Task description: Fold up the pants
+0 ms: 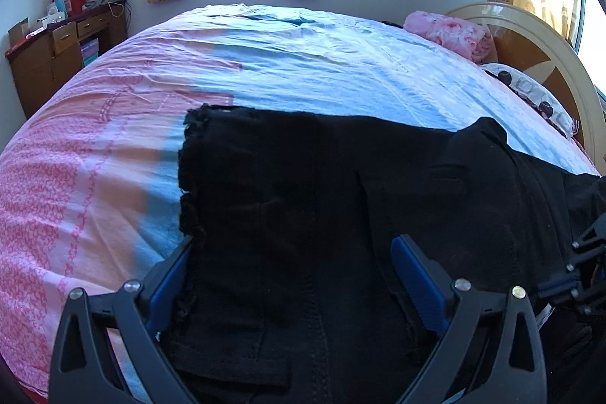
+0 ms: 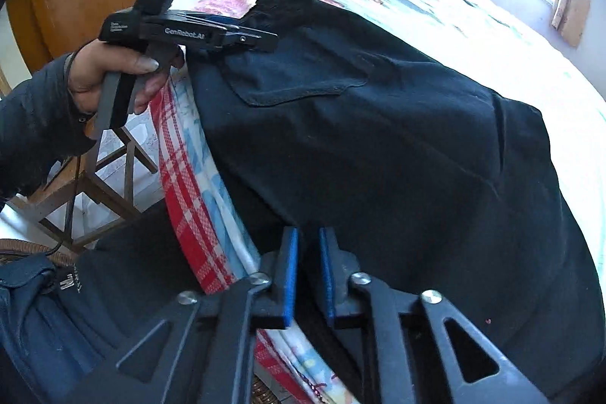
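Black pants [image 1: 303, 177] lie folded lengthwise across the near side of the bed, frayed hem [image 1: 189, 158] to the left. My left gripper [image 1: 293, 245] stands wide open and straddles the leg end, one blue pad on each side, gripping nothing. In the right wrist view the pants [image 2: 378, 139] show a back pocket [image 2: 303, 78]. My right gripper [image 2: 306, 241] is at their near edge by the mattress side, pads drawn close with black cloth between them. A hand [image 2: 113, 74] holds the left gripper [image 2: 261, 38] over the far end of the pants.
The pink and blue sheet [image 1: 303, 63] covers the bed. A pink blanket [image 1: 450, 33] and a spotted pillow [image 1: 530, 93] lie by the headboard [image 1: 530, 36]. A wooden desk [image 1: 57, 52] stands beyond the foot. A wooden chair [image 2: 106, 184] stands beside the red-checked mattress edge [image 2: 185, 177].
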Demonstrator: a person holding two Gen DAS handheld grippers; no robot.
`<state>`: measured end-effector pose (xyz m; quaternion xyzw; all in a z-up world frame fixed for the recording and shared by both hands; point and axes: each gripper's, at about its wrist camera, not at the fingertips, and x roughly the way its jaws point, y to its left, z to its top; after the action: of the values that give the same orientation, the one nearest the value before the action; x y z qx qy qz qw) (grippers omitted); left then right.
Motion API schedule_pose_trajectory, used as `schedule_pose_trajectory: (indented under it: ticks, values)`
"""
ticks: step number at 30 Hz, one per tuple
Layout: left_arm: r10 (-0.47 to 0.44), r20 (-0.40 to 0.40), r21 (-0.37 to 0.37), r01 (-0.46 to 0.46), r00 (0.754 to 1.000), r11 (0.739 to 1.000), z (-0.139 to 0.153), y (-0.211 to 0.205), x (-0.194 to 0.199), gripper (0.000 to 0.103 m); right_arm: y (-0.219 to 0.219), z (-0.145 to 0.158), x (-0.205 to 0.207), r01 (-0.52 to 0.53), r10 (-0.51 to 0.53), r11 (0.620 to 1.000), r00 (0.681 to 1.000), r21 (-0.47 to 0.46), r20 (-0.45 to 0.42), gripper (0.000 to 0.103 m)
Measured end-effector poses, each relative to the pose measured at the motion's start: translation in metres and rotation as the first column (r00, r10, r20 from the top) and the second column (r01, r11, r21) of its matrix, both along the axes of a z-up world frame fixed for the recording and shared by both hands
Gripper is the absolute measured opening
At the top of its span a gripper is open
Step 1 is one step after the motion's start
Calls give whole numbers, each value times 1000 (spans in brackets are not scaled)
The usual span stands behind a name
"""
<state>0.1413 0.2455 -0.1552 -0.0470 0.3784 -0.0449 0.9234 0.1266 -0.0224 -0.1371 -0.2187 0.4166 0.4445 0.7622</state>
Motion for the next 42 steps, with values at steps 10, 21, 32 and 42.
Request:
schedule_pose_trajectory:
  ticks: [10,21,32,42]
  values:
    - [9,-7,-4,-9,1000,1000,1,4,3,101,3,-3,-22,-25,25,1000,1000,-17,6,1]
    - [15,-9,20,-15,1000,1000,5,5,-3,101,8,-16,-25,-40,41,997,999,-62,24,2]
    - [-74,155,118,56,985,991,71,-52,-31,101,-53,13,-28,109,-105,993,991,-48,83,5]
    - [-518,129,13,521,846,853,57,-242,-6,101,-317,73,-38,750,-758,648,651,133,28,52]
